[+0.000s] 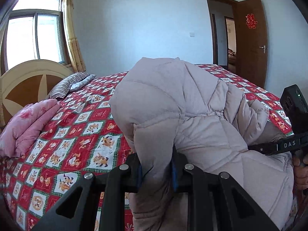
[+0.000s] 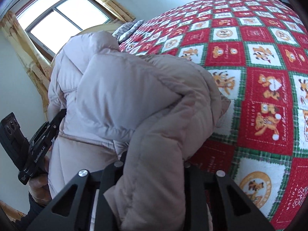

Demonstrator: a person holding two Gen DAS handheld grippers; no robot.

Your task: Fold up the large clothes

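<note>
Pinching a thick fold of the coat (image 1: 173, 104) between the blue pads (image 1: 174, 171) of the left gripper (image 1: 156, 170), jaws narrow and pressing into the padding. Clamping another bunched fold of the same coat in the right gripper (image 2: 154, 165), jaws drawn in tight on the fabric, pads hidden under it. Hanging up off the bed (image 1: 77, 119) in a puffed, quilted heap between the two grippers, pale mauve-grey, lower part trailing down toward the near edge. Showing in the left view at the right edge: the right gripper's black body, marked DAS, with a hand (image 1: 300, 171) gripping its handle below. Showing in the right view at the left edge: the left gripper's body and a hand (image 2: 39, 182) around its handle. Lying beneath and beyond the coat, a red, white and green bedspread with cartoon squares covering the bed. Resting farther off near the headboard (image 1: 28, 80): a folded pink quilt (image 1: 30, 123) and a striped pillow (image 1: 71, 82). Standing behind those, a curtained window (image 1: 34, 30); standing open at the far right of the left view, a brown door (image 1: 252, 38) with a red paper ornament.
</note>
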